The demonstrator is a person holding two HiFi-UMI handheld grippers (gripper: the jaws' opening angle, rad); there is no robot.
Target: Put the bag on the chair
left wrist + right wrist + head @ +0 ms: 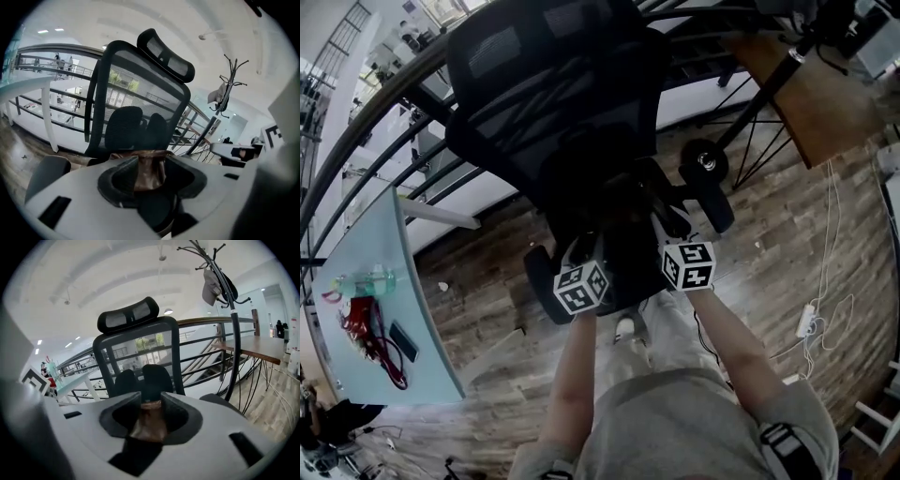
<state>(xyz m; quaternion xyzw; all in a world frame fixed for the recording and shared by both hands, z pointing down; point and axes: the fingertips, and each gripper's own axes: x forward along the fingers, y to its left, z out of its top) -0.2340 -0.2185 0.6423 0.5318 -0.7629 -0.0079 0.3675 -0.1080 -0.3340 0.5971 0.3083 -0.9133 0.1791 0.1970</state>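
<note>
**Bag held by 2 grippers before an office chair**

Head view: a dark bag is held between the left gripper and the right gripper, close against the front of the black mesh chair. The seat is hidden beneath the bag, so it cannot be told whether the bag rests on it. Left gripper view: the jaws are closed partway on a brown strip of the bag, glossy and creased like soft leather, and the backrest is seen straight ahead. Right gripper view: a similar brown fold is pinched between part-closed jaws. To do the step well, both grips are best kept firm and level, the bag is lowered squarely onto the seat, and it is released only once its weight is borne there.
</note>
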